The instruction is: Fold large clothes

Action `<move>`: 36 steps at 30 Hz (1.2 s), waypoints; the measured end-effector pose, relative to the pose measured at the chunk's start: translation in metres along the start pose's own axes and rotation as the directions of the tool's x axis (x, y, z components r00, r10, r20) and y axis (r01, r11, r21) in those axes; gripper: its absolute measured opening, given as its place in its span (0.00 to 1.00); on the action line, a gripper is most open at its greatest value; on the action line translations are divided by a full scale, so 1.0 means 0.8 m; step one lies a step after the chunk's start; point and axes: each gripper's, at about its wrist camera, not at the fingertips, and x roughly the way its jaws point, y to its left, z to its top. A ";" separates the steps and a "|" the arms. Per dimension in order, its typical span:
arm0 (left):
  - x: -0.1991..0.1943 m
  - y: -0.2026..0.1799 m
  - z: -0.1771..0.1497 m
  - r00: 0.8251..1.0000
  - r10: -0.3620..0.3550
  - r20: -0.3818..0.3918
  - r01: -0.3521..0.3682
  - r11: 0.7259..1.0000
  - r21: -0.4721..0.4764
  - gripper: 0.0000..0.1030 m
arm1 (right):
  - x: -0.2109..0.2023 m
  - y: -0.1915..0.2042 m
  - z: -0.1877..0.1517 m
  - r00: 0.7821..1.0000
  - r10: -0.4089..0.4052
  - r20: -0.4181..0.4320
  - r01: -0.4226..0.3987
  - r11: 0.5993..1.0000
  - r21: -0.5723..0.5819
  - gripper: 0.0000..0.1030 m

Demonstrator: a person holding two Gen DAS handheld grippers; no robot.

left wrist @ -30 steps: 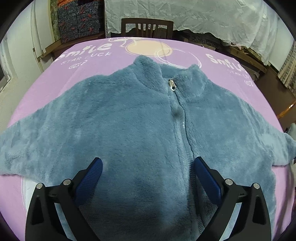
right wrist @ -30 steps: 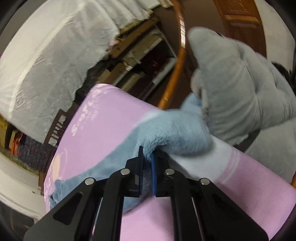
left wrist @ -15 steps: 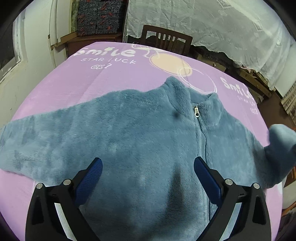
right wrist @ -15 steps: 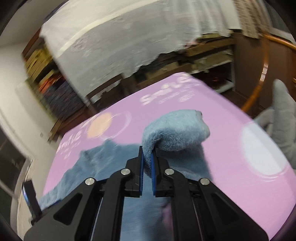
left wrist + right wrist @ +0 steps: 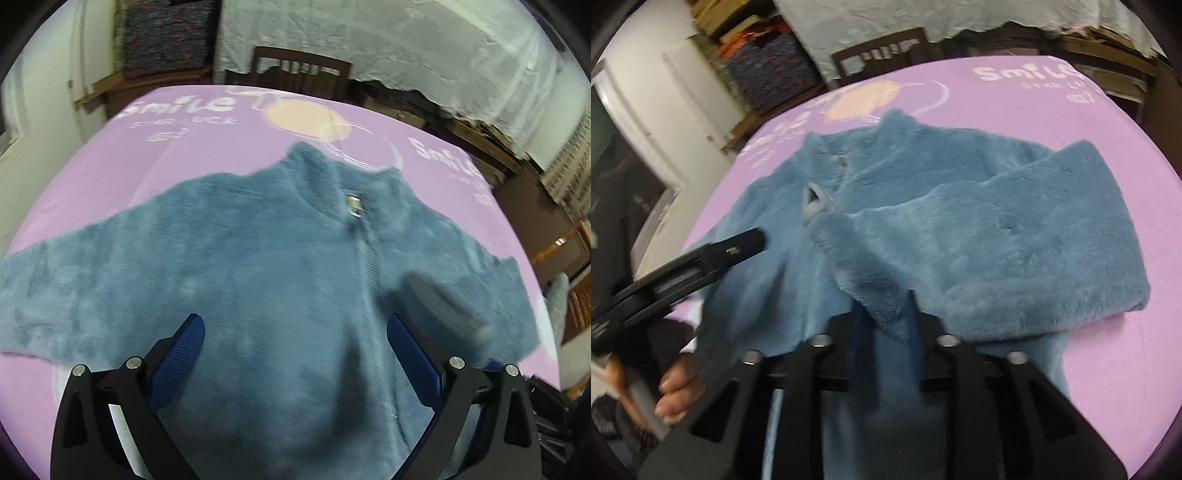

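As the right gripper lets its blue pads part around the cuff of a fluffy blue jacket, the right sleeve lies folded across the garment's chest. The jaws have just been opening; the cuff sits between them, and the pads no longer appear to press on it. The jacket itself lies front-up and zipped on a pink printed table cover, collar toward the far edge and hem toward the person. Its other sleeve is spread flat to the side, not yet folded.

The left gripper hovers above the lower chest with its jaws wide apart and nothing between them; from the right wrist view, the person's hand can be seen gripping its handle.

The risk now lies in the withdrawal. Plush pile tends to cling to textured pads, so a quick pull back could drag the cuff along and undo the fold. The sleeve also lies at a slant rather than square across the body, which could leave a lumpy, uneven bundle once the second sleeve comes over. Thick fleece may spring back open if nothing presses it flat.
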 end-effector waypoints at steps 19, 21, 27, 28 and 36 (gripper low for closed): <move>0.035 -0.045 -0.005 0.922 -0.363 -0.136 0.367 0.930 -0.002 0.41 | -0.064 -0.164 0.048 0.954 0.053 0.295 -0.149 0.937 0.315 0.40; 0.036 -0.054 -0.002 0.916 -0.374 -0.149 0.382 0.924 0.032 0.10 | -0.072 -0.177 0.047 0.944 0.059 0.323 -0.174 0.925 0.339 0.40; 0.005 -0.058 0.015 0.953 -0.297 -0.059 0.302 0.947 0.107 0.10 | -0.082 -0.201 0.036 0.937 0.020 0.349 -0.165 0.906 0.389 0.39; -0.007 -0.057 0.021 0.962 -0.273 -0.027 0.275 0.954 0.120 0.10 | -0.082 -0.206 0.033 0.937 0.023 0.348 -0.171 0.899 0.403 0.39; -0.076 -0.020 0.034 0.984 -0.144 0.109 0.130 0.983 0.132 0.10 | -0.051 -0.196 0.032 0.959 0.083 0.272 -0.188 0.904 0.385 0.33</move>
